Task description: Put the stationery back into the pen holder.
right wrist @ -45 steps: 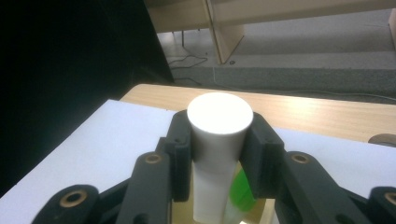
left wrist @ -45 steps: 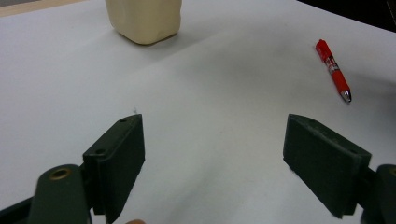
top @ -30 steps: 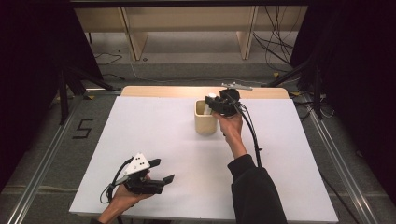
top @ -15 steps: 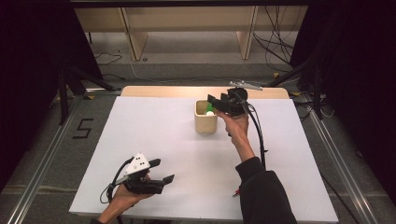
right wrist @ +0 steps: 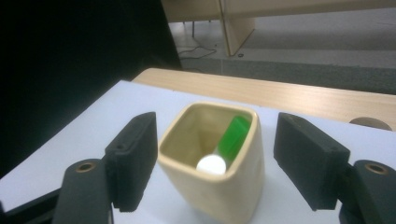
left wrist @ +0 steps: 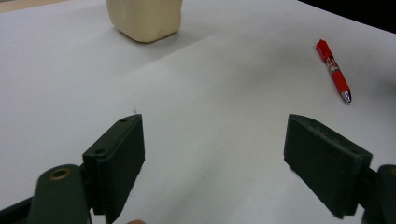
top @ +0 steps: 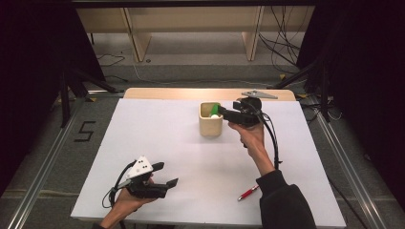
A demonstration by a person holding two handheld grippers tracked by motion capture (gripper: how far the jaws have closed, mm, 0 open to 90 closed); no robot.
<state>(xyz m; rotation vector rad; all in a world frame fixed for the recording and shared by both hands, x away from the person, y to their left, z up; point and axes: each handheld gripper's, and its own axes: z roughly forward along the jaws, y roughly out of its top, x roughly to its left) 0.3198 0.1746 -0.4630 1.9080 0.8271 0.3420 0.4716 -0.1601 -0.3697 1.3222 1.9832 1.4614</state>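
Note:
A cream square cup (top: pixel 210 126) stands at the back middle of the white table. A green marker (top: pixel 214 109) with a white end leans inside it. My right gripper (top: pixel 223 113) hovers just right of the cup's rim, open and holding nothing. In the right gripper view the cup (right wrist: pixel 233 196) sits between the spread jaws, with the marker (right wrist: pixel 232 134) tilted against its far corner. My left gripper (top: pixel 166 174) rests low at the front left, open and empty. A red pen (top: pixel 248 192) lies on the table at the front right.
In the left gripper view the red pen (left wrist: pixel 334 70) lies ahead to the right and the cup (left wrist: pixel 144 16) stands far ahead. A wooden strip (top: pixel 191 93) borders the table's back edge. Cables and shelving legs stand on the floor beyond.
The right gripper has let go of the green marker, which now stands in the cup, and has drawn back to the right of it. The left gripper has stayed put.

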